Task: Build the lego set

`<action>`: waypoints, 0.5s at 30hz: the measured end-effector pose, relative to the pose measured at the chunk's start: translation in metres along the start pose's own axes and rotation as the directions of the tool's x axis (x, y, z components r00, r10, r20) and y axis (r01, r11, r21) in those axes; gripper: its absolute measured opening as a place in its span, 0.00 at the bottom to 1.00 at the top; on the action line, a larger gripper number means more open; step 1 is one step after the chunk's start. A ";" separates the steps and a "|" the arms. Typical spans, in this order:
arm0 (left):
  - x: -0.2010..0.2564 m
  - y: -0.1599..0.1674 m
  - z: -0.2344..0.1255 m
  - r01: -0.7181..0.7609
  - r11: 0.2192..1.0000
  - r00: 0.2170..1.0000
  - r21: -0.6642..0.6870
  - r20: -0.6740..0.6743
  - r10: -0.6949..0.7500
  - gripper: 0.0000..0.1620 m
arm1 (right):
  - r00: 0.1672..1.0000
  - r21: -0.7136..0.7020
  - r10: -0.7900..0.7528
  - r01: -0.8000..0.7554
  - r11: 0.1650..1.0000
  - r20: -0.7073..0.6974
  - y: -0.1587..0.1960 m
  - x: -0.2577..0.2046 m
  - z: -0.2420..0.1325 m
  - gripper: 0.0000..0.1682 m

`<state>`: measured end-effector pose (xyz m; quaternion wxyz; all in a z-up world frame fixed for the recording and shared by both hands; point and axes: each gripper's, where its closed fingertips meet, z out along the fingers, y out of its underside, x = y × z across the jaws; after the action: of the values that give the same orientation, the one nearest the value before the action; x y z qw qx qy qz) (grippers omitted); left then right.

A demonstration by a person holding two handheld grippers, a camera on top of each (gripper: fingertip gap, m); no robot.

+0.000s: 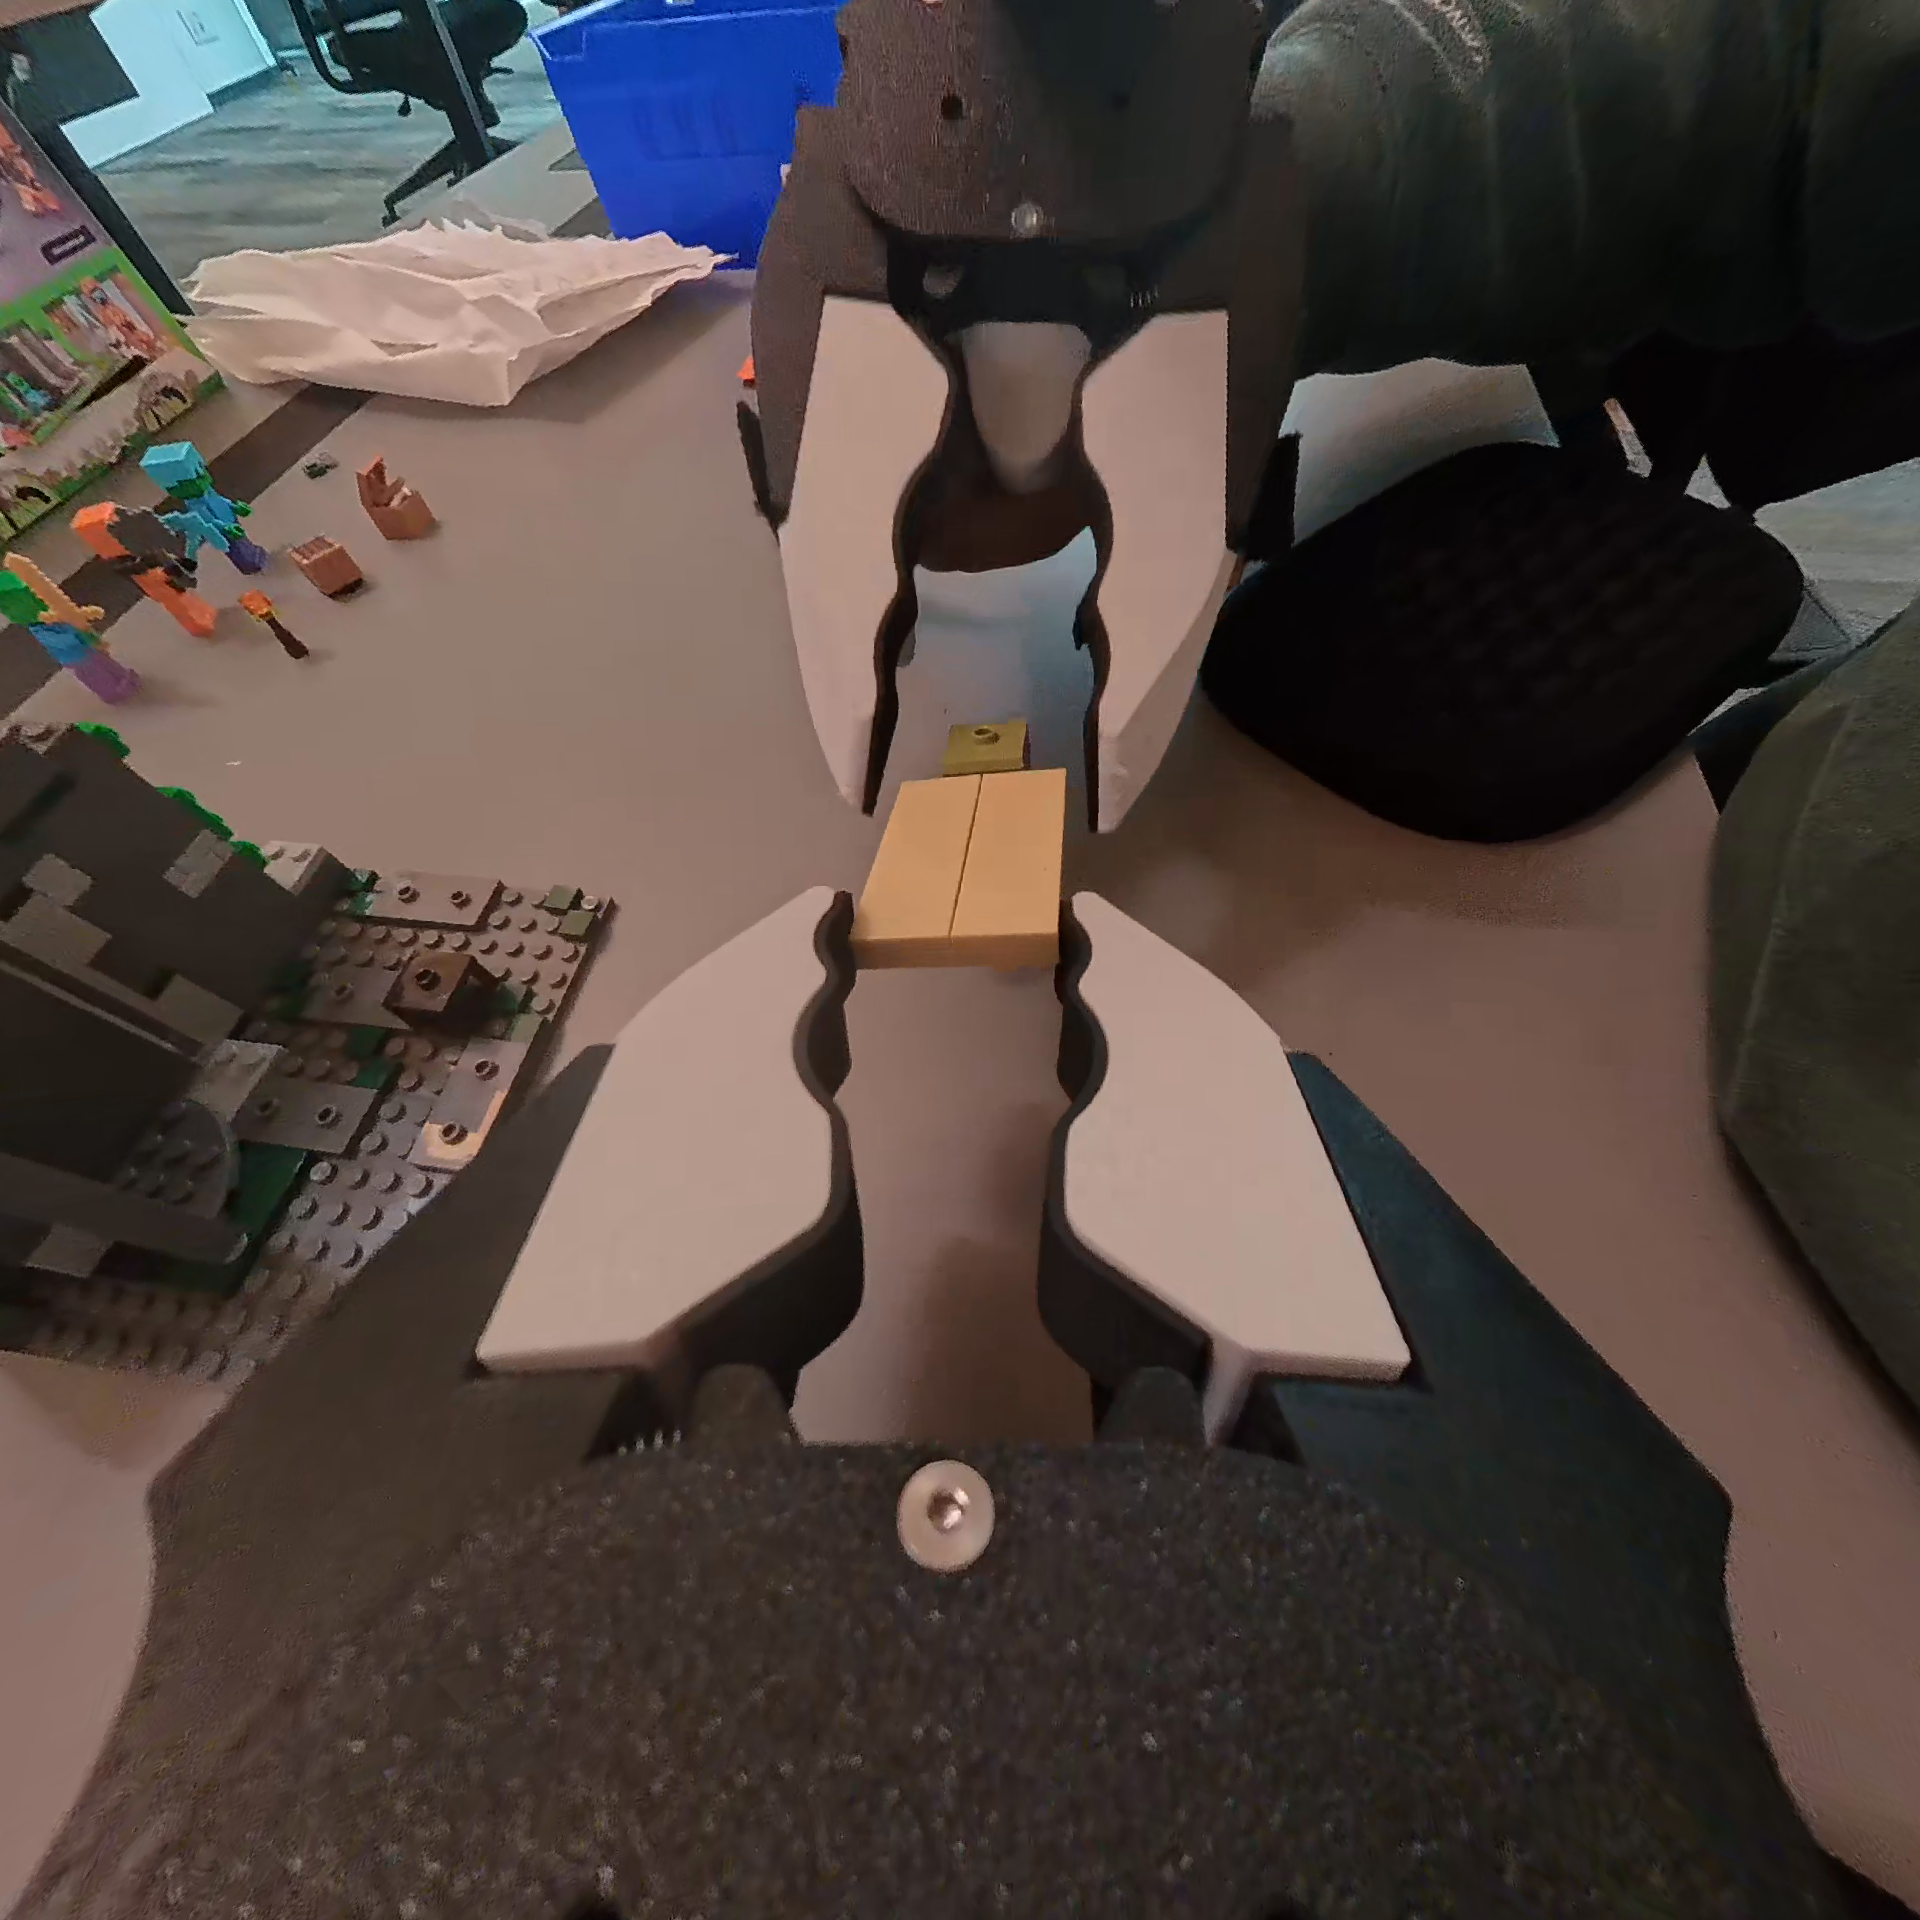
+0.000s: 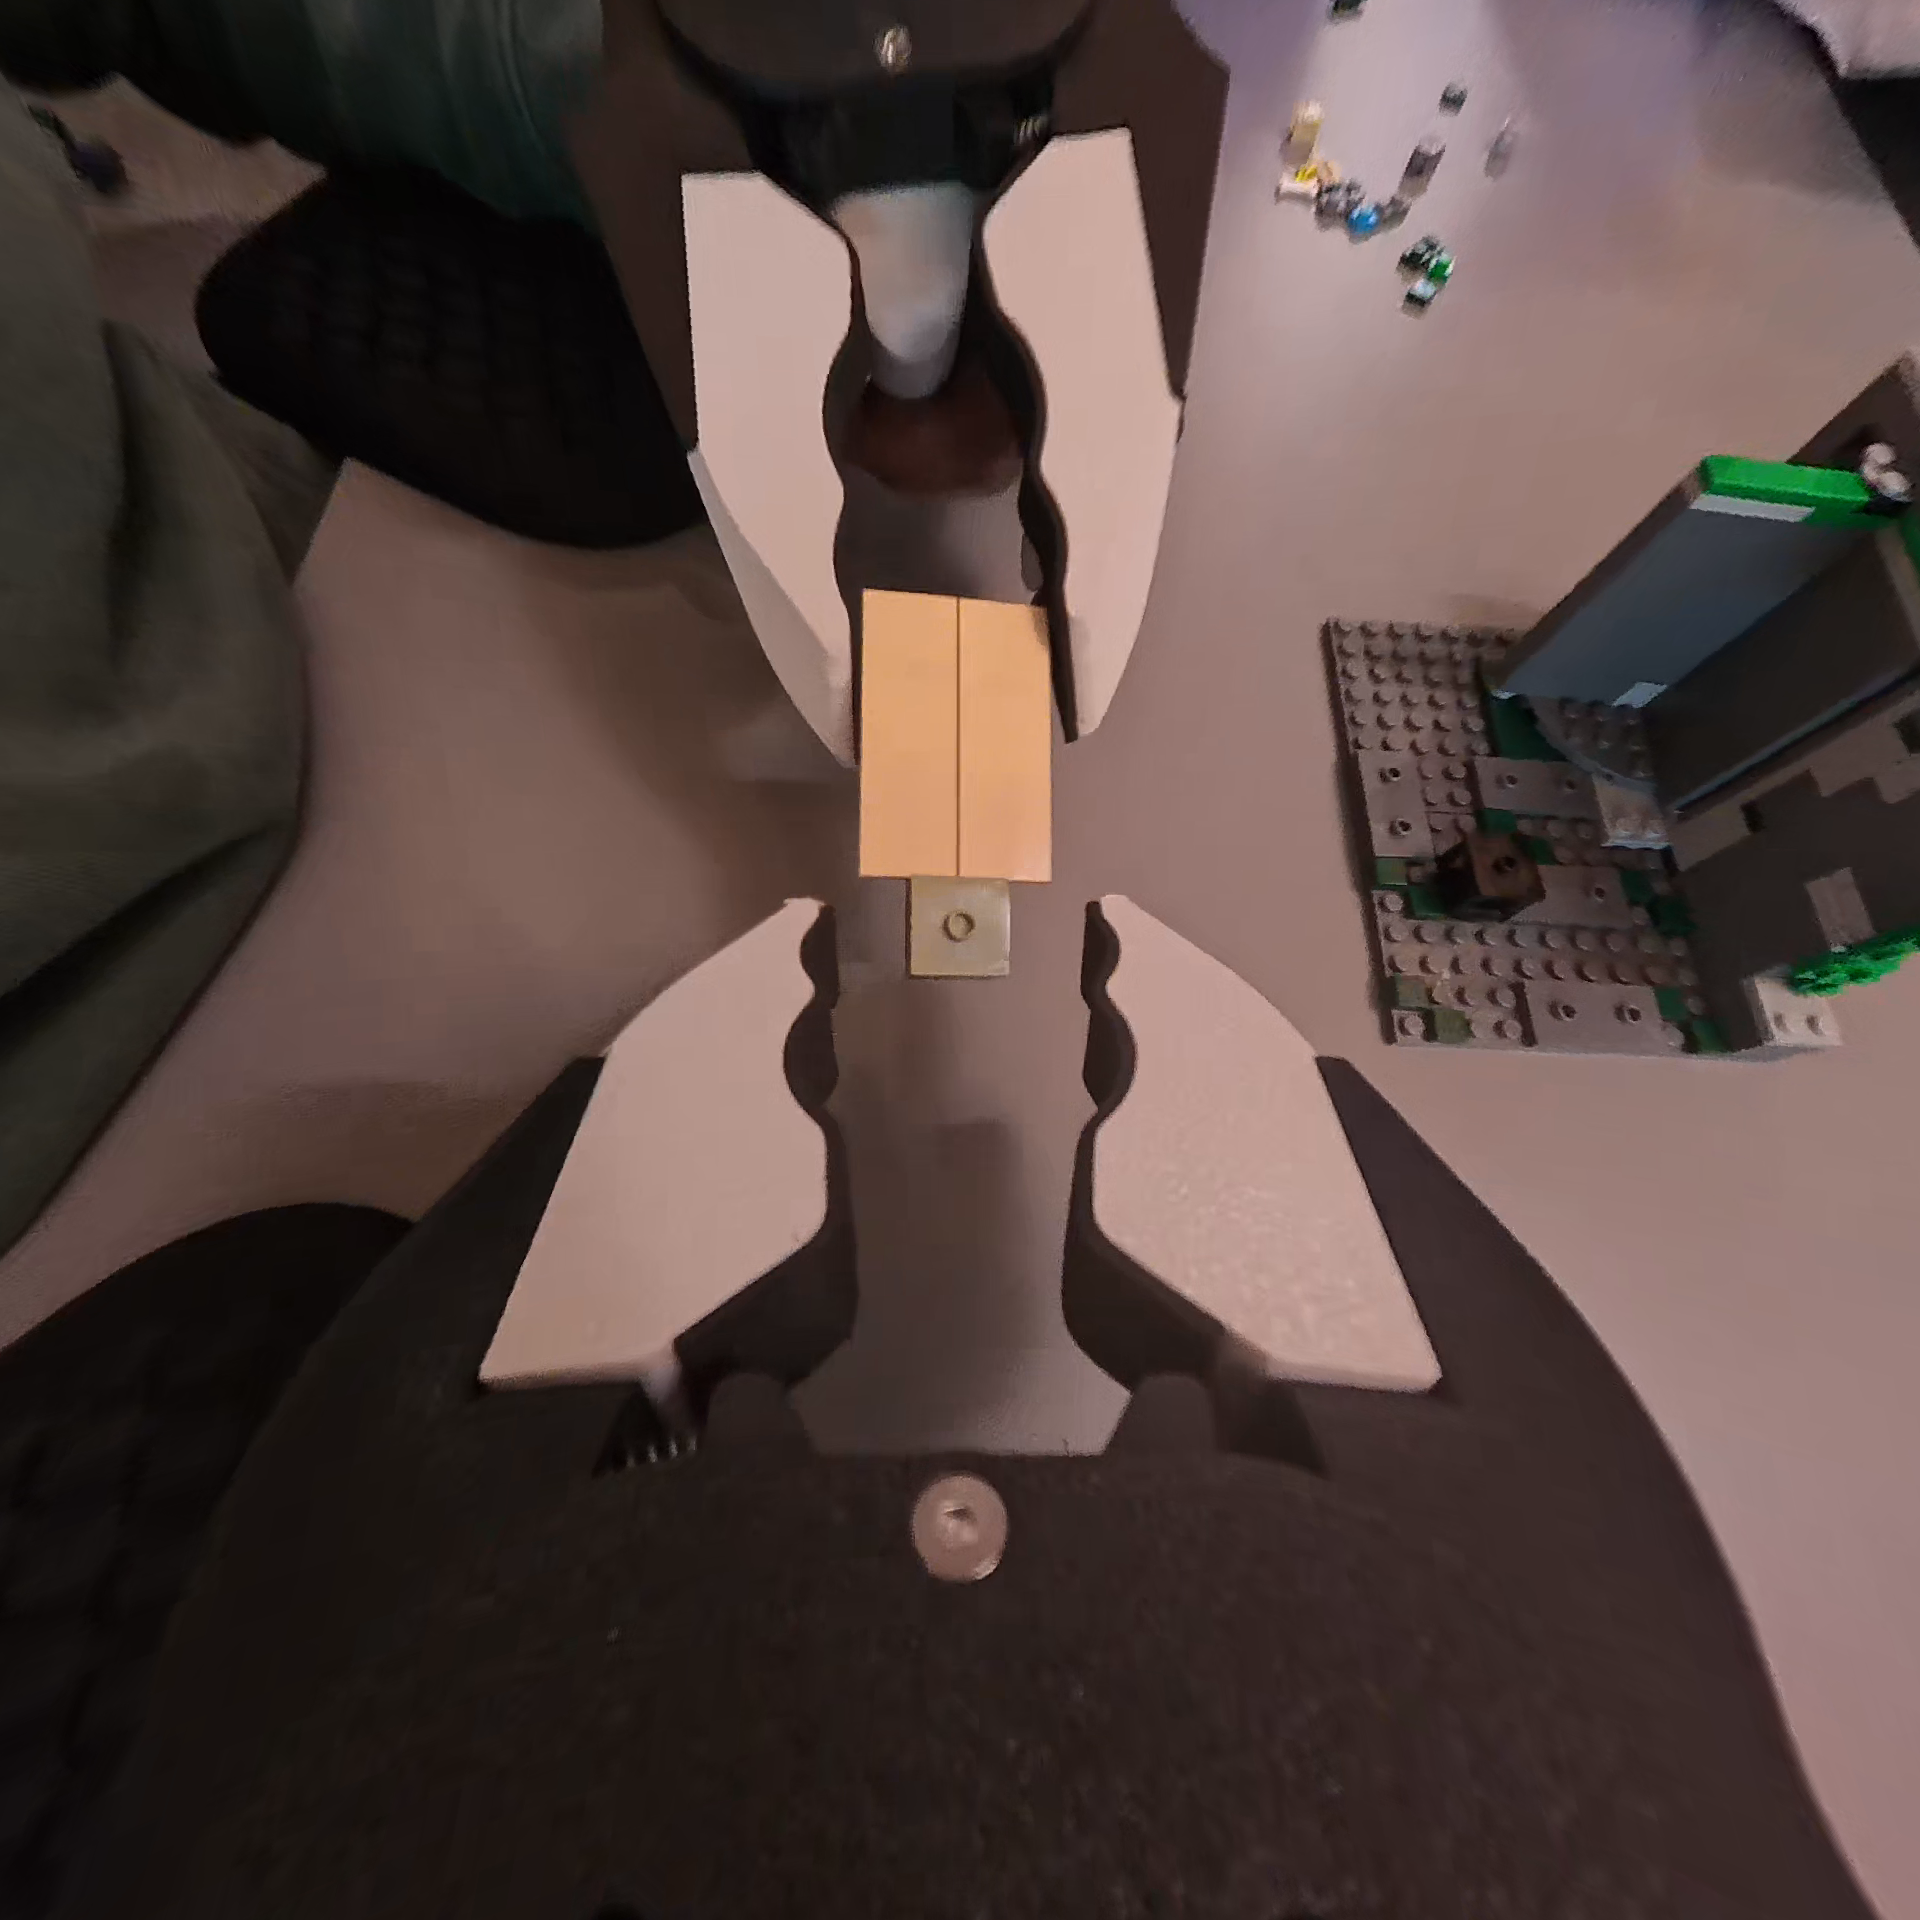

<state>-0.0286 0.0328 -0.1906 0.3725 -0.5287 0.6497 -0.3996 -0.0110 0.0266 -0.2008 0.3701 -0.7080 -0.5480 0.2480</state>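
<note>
A tan piece [image 1: 961, 862], two smooth tiles side by side, hangs above the grey table between my two grippers, which face each other. A small olive plate [image 1: 984, 746] with one stud sticks out from its far end. My left gripper [image 1: 956, 920] is shut on the near end of the tan piece. My right gripper [image 1: 982, 810] comes from the far side. In the right wrist view, the right gripper [image 2: 956, 914] is open, its fingertips flanking the olive plate [image 2: 958, 927] without touching it. The left gripper [image 2: 956, 686] pinches the far end of the tan piece [image 2: 956, 727].
A part-built grey and green model stands on a studded baseplate [image 1: 468, 966], left of the grippers, and it shows at the right in the right wrist view [image 2: 1392, 686]. Minifigures [image 1: 197, 509], small brown pieces [image 1: 393, 501], a set box [image 1: 62, 343] and white paper bags [image 1: 436, 312] lie beyond. A black chair seat [image 1: 1496, 644] is at the right edge. My two grippers' fingertips are within a few centimetres of each other.
</note>
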 end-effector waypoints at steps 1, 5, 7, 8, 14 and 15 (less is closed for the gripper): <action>0.000 0.000 0.000 -0.003 1.000 1.000 0.002 0.002 0.003 0.23 | 1.000 -0.011 -0.011 0.011 1.000 0.001 0.001 -0.001 0.002 0.24; 0.001 0.001 -0.001 -0.024 1.000 1.000 -0.007 0.015 0.024 0.23 | 0.999 -0.018 -0.039 0.039 0.999 0.006 -0.001 -0.001 0.002 0.11; -0.001 0.003 0.001 -0.045 0.999 0.998 -0.019 0.040 0.046 0.23 | 0.999 -0.027 -0.047 0.047 0.999 0.007 -0.001 0.001 -0.001 0.11; -0.002 0.003 0.001 -0.042 0.999 0.998 -0.020 0.046 0.043 0.23 | 0.999 -0.032 -0.049 0.049 0.998 0.011 0.000 0.002 -0.003 0.10; -0.027 0.000 -0.012 0.053 0.998 0.984 0.024 0.170 -0.056 0.22 | 0.992 -0.149 0.025 -0.044 0.988 -0.123 0.054 0.068 -0.046 0.10; -0.033 -0.001 -0.017 0.061 0.997 0.976 0.042 0.209 -0.069 0.19 | 0.987 -0.171 0.043 -0.070 0.983 -0.155 0.068 0.083 -0.055 0.10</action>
<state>-0.0379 0.0672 -0.1807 0.4351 -0.5821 0.5819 -0.3650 0.0941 0.0833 -0.2170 0.3392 -0.7699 -0.5179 0.1547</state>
